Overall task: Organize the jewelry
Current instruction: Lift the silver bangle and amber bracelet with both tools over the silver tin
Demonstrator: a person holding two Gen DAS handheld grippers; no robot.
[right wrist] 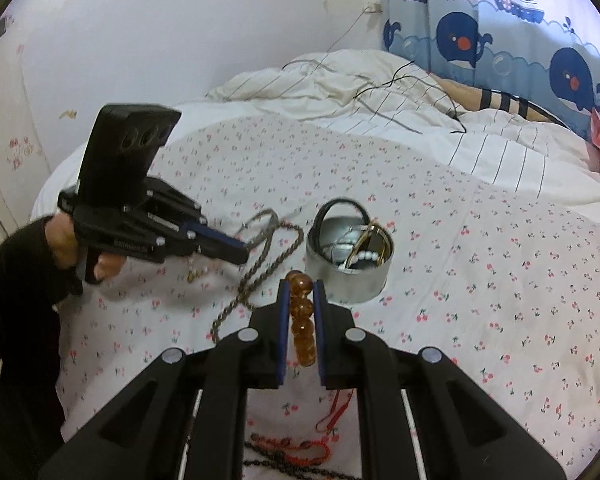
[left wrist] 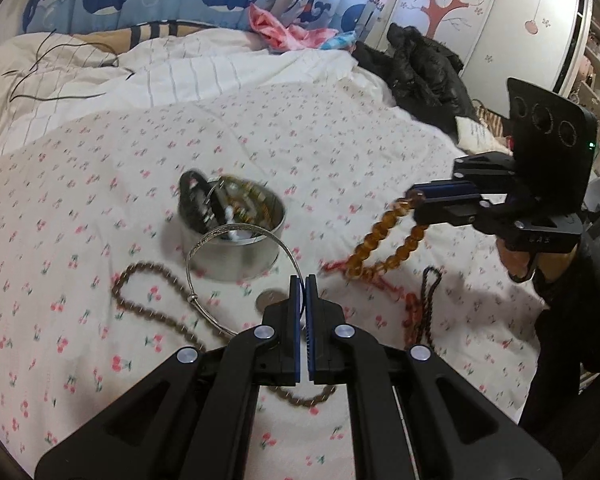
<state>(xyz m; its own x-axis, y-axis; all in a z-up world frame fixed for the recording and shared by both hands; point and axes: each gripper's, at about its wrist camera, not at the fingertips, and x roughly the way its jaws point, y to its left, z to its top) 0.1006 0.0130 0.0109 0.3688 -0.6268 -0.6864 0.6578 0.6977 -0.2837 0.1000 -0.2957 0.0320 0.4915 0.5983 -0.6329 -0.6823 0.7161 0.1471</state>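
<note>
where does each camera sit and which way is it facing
Left wrist view: sits on the left claw, looking down over the cherry-print bedsheet toward the whale-pattern curtain; its closed fingers pinch a thin silver bangle; the right claw and gloved hand show at right.
Right wrist view: sits on the right claw, facing the white wall; its fingers clamp an amber bead bracelet; the left claw and hand show at left.
Shared: the round metal tin holding jewelry, and the brown bead strand.
</note>
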